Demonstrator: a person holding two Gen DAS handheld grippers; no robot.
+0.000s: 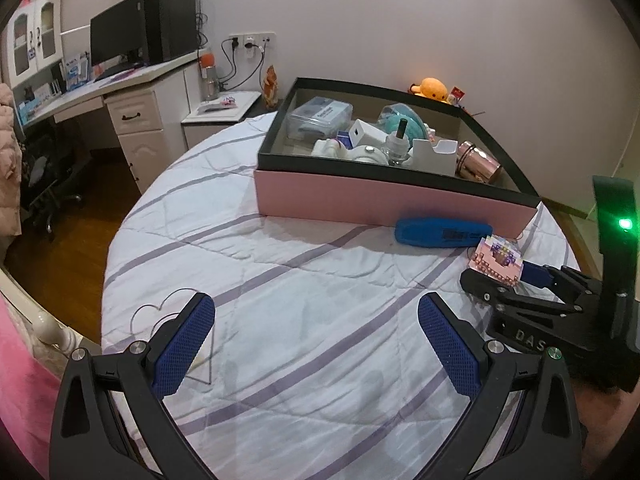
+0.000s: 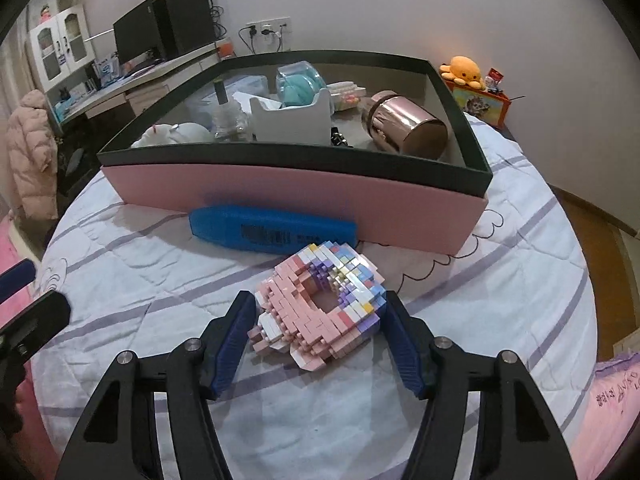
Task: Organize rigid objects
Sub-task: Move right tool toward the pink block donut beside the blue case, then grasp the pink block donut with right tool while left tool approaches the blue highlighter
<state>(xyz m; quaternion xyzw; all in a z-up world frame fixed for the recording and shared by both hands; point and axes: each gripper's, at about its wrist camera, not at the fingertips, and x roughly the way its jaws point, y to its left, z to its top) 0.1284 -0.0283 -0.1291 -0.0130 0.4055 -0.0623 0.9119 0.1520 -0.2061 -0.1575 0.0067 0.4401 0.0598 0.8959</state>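
Pastel pink, white and lilac bricks made up the ring-shaped block model that lay on the striped quilt of the bed, bracketed by the right hand-held gripper. Its blue-padded fingers stood at roughly nine and three o'clock of the model, the right-side pad up against the bricks and the left-side pad just beside them; whether the grip was firm could not be told from the right wrist view. Just past the model, at about eleven o'clock, a blue oblong case lay along the near wall of a pink box with a black rim.

Inside the box sat a rose-gold metal cup on its side, a white holder, a clear bottle with a dark cap and a teal item under a clear dome (other contents were crowded and hard to make out).

From the left wrist view, the left hand-held gripper hovered over bare quilt with its pads spread wide and nothing between them. The right hand-held gripper appeared at three o'clock of that view, with the block model at its tips and the blue case lying against the box beyond. An orange plush octopus sat past the box near the wall.
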